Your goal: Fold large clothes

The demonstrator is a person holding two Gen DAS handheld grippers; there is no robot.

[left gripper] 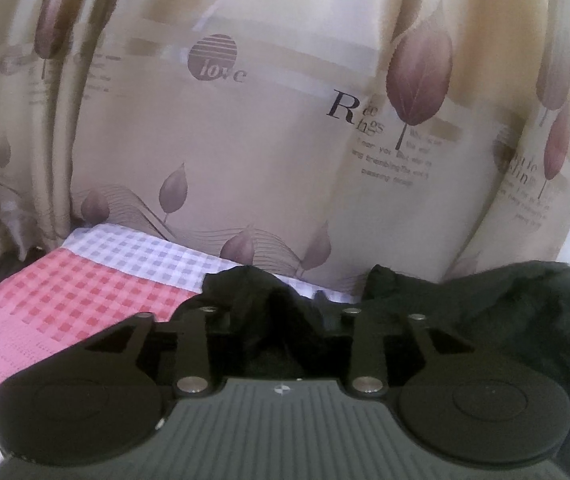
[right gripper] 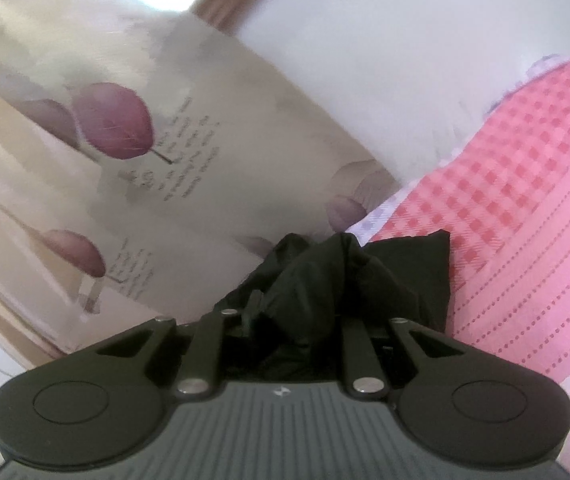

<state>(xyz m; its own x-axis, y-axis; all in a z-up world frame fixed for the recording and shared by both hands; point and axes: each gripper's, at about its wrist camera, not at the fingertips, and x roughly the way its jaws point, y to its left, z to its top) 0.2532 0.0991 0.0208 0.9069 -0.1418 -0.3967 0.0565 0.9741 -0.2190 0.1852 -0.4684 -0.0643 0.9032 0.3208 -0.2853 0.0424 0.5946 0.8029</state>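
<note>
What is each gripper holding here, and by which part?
Both have the black garment bunched between their jaws. The right gripper appears to pinch a gathered fold; whether the left gripper grips cannot be told.

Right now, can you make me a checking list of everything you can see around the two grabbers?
Surface: pink and white checked cloth covering the bed or table.
Job's things: crumpled black fabric garment, bunched between the fingers of both grippers.
Clutter: nothing seen.
Grippers: left gripper has black cloth between its fingers, grip unclear; right gripper closed on it.
Cables: nothing seen.
Surroundings: beige curtain with purple leaf prints; white wall.
</note>
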